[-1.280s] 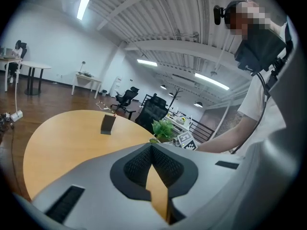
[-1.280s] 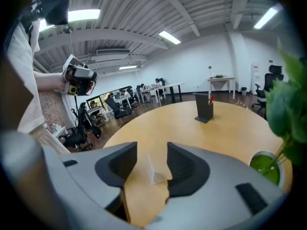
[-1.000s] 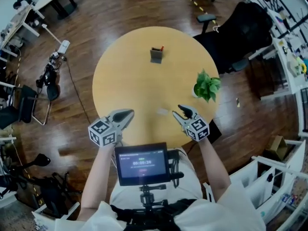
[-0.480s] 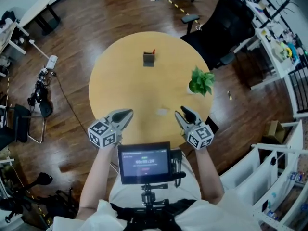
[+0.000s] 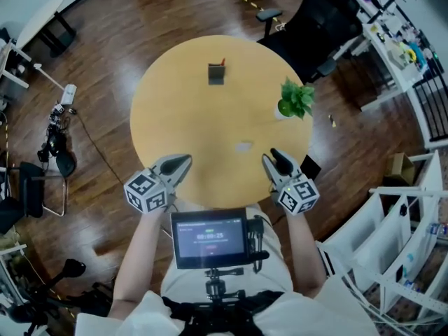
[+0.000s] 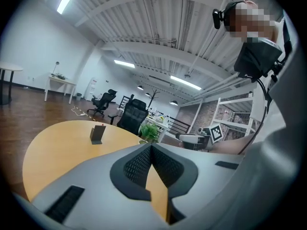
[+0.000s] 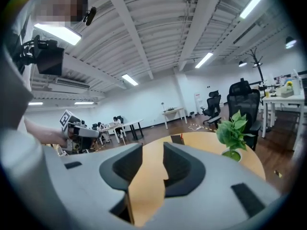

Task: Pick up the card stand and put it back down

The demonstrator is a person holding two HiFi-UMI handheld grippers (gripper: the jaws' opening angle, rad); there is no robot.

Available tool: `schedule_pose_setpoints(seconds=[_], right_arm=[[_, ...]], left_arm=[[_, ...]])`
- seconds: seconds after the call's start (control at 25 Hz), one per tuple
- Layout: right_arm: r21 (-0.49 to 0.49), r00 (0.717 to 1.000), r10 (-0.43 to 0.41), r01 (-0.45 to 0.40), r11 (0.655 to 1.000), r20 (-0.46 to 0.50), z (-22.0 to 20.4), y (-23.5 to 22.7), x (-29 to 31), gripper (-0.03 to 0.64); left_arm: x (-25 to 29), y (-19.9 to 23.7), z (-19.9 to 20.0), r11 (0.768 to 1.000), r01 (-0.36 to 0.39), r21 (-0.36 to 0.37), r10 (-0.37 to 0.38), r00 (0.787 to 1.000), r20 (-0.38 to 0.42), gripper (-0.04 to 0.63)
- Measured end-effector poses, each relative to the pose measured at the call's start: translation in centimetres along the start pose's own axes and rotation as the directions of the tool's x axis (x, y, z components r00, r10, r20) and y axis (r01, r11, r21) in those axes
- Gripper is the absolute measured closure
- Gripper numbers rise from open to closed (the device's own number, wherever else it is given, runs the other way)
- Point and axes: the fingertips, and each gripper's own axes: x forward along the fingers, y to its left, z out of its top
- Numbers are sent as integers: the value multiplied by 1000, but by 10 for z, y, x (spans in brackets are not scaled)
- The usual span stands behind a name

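Dark wood flooring is running all round a round tan table (image 5: 210, 124), and some black gear and cables (image 5: 59, 128) are lying on the floor way off to the left. Moving right, the left gripper (image 5: 183, 162) is hanging over the near edge of the table, and its fingers (image 6: 136, 164) are pressing tight together with nothing pinched between them. Past it, the card stand (image 5: 216, 74) is standing upright on the far half of the table with a little red bit poking up at its top corner, well apart from both grippers and not being touched by anything. A small pale scrap (image 5: 243, 146) is lying flat on the table between the two grippers, nearer the right one. Next, the right gripper (image 5: 274, 157) is hovering over the near rim too. Its fingers (image 7: 120, 169) are sitting partway apart, having just been closing in a bit, and only bare table is showing in the gap. Further right, a potted plant (image 5: 295, 100) is sitting near the table's right rim, a black office chair (image 5: 329, 12) is parked just beyond the far right side, and white shelving (image 5: 392, 236) is filling the lower right corner.
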Motion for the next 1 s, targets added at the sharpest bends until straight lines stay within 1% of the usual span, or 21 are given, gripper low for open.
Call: schedule_pose_setpoints(seconds=[0.12,0.24,0.36,0.48,0.6,0.76,0.92,1.0], right_arm=[[16,1000,-16,16,1000,-4,-15,16,-7,470],[25,999,-38,38,999,-21,-36,25,-19,471],[47,998,-54,56,997,-45,-60,28,-31,471],[36,994,-55,59,998,-93,-83,32,-41,471],[30,995,-37,40,999,-88,-84,37,-48,471],[38,998,-14,16,999,-62,-78,33,-65,477],[13,997,18,-17,1000,-71,-74,30,-80,477],[2,997,32,-32,999,-76,-72,32,-89,477]], left_arm=[[-7,2,-9,1000,23,6,-23,1000,-14,595],[-5,-2,-25,999,49,-8,-49,998,-33,595],[0,-14,-35,997,75,-5,-75,996,-52,595],[-2,-32,-39,996,93,7,-92,994,-54,595],[-10,-45,-41,996,89,14,-88,995,-45,595],[-13,-65,-46,999,51,18,-50,998,-28,595],[-13,-87,-44,1000,23,10,-23,1000,13,595],[-15,-101,-48,1000,21,3,-21,1000,16,595]])
